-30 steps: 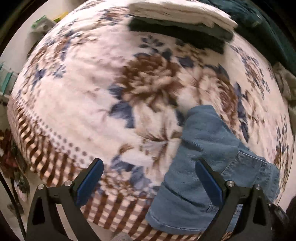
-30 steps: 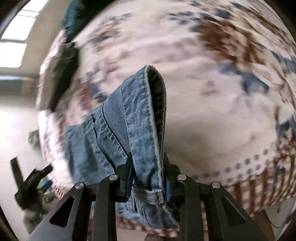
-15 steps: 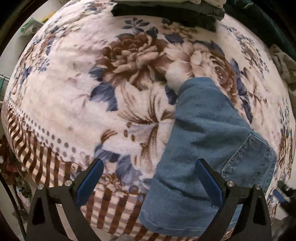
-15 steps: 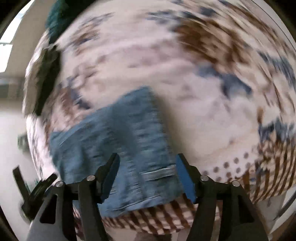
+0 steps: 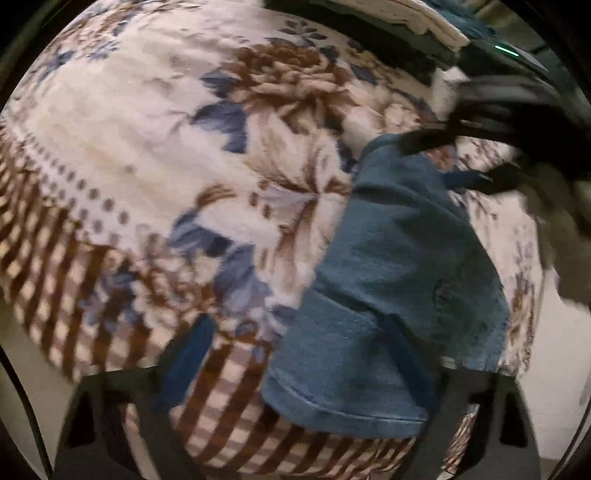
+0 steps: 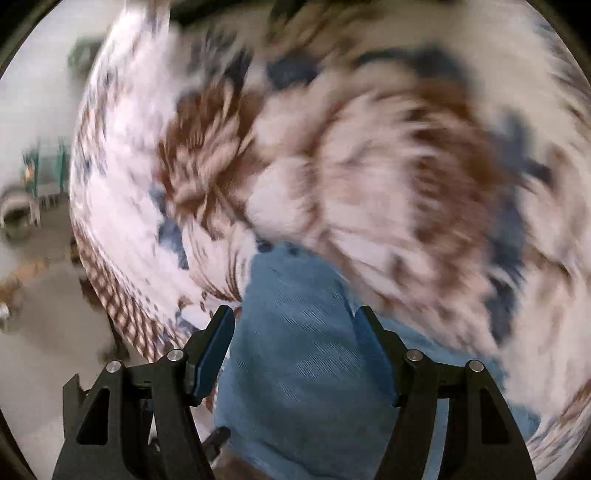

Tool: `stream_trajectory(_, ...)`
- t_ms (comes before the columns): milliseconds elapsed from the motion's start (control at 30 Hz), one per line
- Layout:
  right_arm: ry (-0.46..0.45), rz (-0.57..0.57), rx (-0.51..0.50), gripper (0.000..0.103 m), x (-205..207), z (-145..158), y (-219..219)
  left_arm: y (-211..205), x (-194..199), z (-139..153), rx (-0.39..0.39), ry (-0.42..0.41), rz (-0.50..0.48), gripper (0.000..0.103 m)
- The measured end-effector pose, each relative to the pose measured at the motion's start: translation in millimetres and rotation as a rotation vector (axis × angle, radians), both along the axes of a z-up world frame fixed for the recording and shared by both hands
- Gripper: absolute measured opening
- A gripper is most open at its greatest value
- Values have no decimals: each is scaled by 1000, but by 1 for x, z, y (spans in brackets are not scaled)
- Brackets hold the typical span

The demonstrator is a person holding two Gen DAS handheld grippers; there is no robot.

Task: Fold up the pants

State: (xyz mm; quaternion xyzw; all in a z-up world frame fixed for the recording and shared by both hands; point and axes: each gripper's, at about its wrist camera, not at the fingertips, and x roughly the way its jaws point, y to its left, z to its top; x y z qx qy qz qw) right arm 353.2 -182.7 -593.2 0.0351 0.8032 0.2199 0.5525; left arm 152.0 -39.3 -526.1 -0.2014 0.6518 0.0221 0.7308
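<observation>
The folded blue denim pants [image 5: 399, 280] lie flat on the floral blanket near its checked front edge. My left gripper [image 5: 295, 354] is open, its right finger over the pants' near edge, its left finger over bare blanket. My right gripper [image 6: 295, 350] is open and empty, hovering over the pants [image 6: 303, 376] with a finger on either side. It shows blurred in the left wrist view [image 5: 465, 158], above the pants' far end.
The floral blanket [image 5: 147, 140] covers the surface, with a brown checked border [image 5: 229, 398] at the front. A stack of folded white and dark clothes [image 5: 406, 22] lies at the far edge. Floor and furniture [image 6: 33, 192] lie beyond the blanket's left edge.
A second ago my right gripper was shut on the pants' waistband; it let go, laid the fold flat and swung over the pants' far end. My left gripper stayed open.
</observation>
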Motion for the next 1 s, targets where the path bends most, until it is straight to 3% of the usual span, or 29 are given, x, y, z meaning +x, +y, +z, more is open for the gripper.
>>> stream_trajectory(67, 17, 52, -58, 65, -3, -13, 12, -2, -1, -7, -88, -11, -16, 30)
stream_trajectory(167, 10, 92, -100, 50, -1, -19, 25, -9, -6, -8, -90, -29, -62, 22)
stream_trajectory(233, -1, 93, -123, 48, 2, -17, 28, -10, -13, -8, -102, -27, -67, 19)
stream_trajectory(400, -10, -9, -133, 43, 11, -24, 29, -10, -46, -16, -115, 7, -59, 18)
stream_trajectory(467, -32, -54, -140, 28, 17, -22, 21, -8, -56, -22, -140, 46, -39, 18)
stream_trajectory(533, -23, -109, -115, 27, 25, -20, 14, -7, -63, -25, -149, 81, -27, 18)
stream_trajectory(600, 21, -86, -90, 30, 29, -21, 16, 2, -66, -20, -175, 84, 14, 19)
stream_trajectory(633, 27, -61, -81, 39, 29, -20, 18, 7, -65, -15, -184, 76, 37, 19)
stream_trajectory(667, 32, -33, -74, 53, 28, -18, 20, 17, -60, -7, -190, 52, 79, 20)
stream_trajectory(700, 36, 4, -69, 60, 27, -17, 25, 24, -57, -1, -197, 28, 104, 26)
stream_trajectory(733, 32, 23, -69, 74, 25, -15, 28, 29, -52, 3, -202, 3, 124, 31)
stream_trajectory(767, 33, 46, -75, 80, 24, -15, 31, 34, -46, 7, -202, -20, 143, 42)
stream_trajectory(800, 41, 60, -83, 80, 22, -20, 36, 38, -39, 8, -208, -40, 151, 54)
stream_trajectory(867, 81, 85, -113, 80, 14, -31, 43, 37, -26, -2, -250, -40, 139, 63)
stream_trajectory(933, 131, 140, -146, 80, 4, -46, 51, 30, -15, -22, -304, 5, 109, 63)
stream_trajectory(1000, 108, 188, -164, 73, -3, -51, 56, 15, -8, -42, -324, 43, 41, 61)
